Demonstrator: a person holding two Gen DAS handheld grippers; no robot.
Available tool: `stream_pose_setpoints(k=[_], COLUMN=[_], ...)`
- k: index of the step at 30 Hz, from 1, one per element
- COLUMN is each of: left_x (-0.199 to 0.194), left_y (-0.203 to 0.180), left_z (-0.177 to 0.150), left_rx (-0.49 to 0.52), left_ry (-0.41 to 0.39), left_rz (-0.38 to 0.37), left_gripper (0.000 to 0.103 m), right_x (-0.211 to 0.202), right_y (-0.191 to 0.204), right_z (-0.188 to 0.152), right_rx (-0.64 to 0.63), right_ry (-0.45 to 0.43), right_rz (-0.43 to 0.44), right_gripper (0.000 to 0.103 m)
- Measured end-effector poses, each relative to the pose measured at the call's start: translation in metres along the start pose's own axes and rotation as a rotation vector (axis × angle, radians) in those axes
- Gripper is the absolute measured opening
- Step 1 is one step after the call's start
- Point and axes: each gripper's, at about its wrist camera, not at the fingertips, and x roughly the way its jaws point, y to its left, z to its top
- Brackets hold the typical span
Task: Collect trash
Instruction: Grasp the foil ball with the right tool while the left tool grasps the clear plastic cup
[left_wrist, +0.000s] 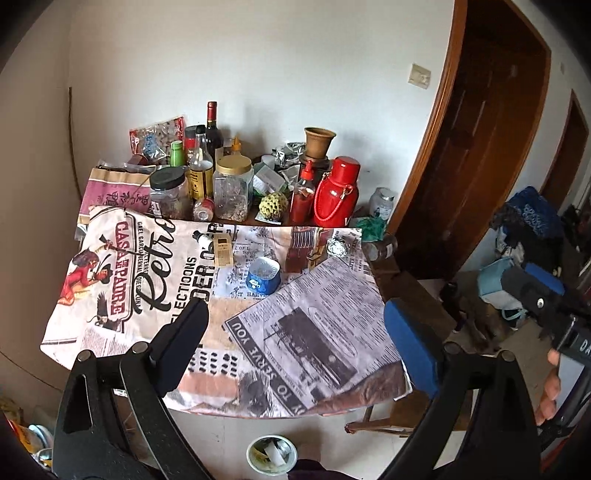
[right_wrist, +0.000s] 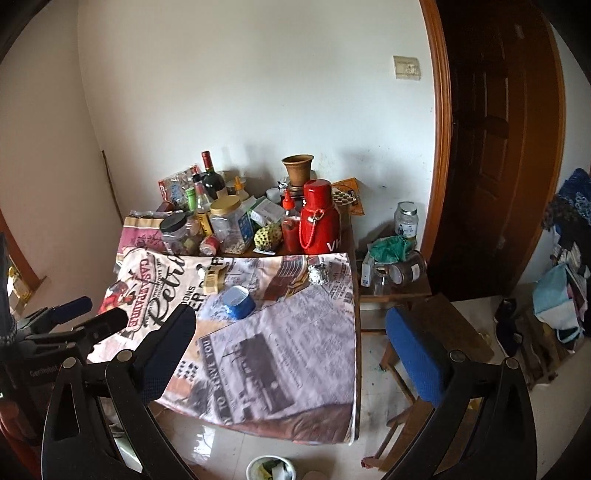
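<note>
On the newspaper-print cloth (left_wrist: 317, 332) lies a tipped blue paper cup (left_wrist: 263, 276) (right_wrist: 238, 302). A crumpled foil ball (left_wrist: 337, 246) (right_wrist: 318, 275) rests near the cloth's far right edge. A beige box (left_wrist: 222, 251) (right_wrist: 213, 280) and a tiny white bottle (left_wrist: 202, 238) lie to the left of the cup. A white bin (left_wrist: 271, 456) (right_wrist: 271, 469) with scraps in it stands on the floor in front of the table. My left gripper (left_wrist: 295, 314) (right_wrist: 99, 312) is open and holds nothing, short of the cup. My right gripper (right_wrist: 291, 317) (left_wrist: 532, 280) is open too, off to the right.
Jars, bottles, a red flask (left_wrist: 336, 192), a clay pot (left_wrist: 319, 142) and a green knobbly fruit (left_wrist: 274, 203) crowd the table's far half. A wooden chair (right_wrist: 436, 325) and a low stand with jars (right_wrist: 406, 221) sit on the right, by the brown door (right_wrist: 498, 147).
</note>
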Motion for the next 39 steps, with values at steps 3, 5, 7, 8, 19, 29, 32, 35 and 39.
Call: stream_pose_setpoints(k=[3, 5, 7, 8, 19, 29, 32, 35, 39], left_x=[0.018, 0.033, 0.048, 0.058, 0.175, 0.293, 0.319, 0.339, 0.358], left_y=[-0.002, 0.001, 0.006, 0.010, 0.056, 0.078, 0.076, 0.073, 0.070], left_z=[0.008, 0.015, 0.021, 0.025, 0.063, 0.056, 0.046, 0.037, 0.025], left_rx=[0.006, 0.011, 0.010, 0.013, 0.150, 0.175, 0.173, 0.169, 0.188], left_ry=[0.023, 0.037, 0.053, 0.067, 0.234, 0.440, 0.479, 0.513, 0.548], left_rz=[0.003, 0.016, 0.014, 0.005, -0.083, -0.127, -0.141, -0.157, -0.147], left_gripper=[0.096, 0.096, 0.096, 0.096, 0.096, 0.096, 0.096, 0.096, 0.096], right_x=[0.021, 0.035, 0.050, 0.057, 0.168, 0.297, 0.333, 0.356, 0.382], right_y=[-0.010, -0.013, -0.015, -0.016, -0.017, -0.049, -0.060, -0.063, -0.066], right_z=[0.009, 0.013, 0.017, 0.019, 0.033, 0.024, 0.021, 0.021, 0.016], right_rx=[0.011, 0.023, 0.035, 0.041, 0.240, 0.335, 0.348, 0.331, 0.305], right_ry=[0.027, 0.045, 0.061, 0.067, 0.193, 0.359, 0.405, 0.422, 0.460], right_rz=[0.000, -0.002, -0.011, -0.016, -0.094, -0.117, -0.123, -0.128, -0.146], right_gripper=[0.102, 0.102, 0.102, 0.102, 0.102, 0.101, 0.101, 0.101, 0.087])
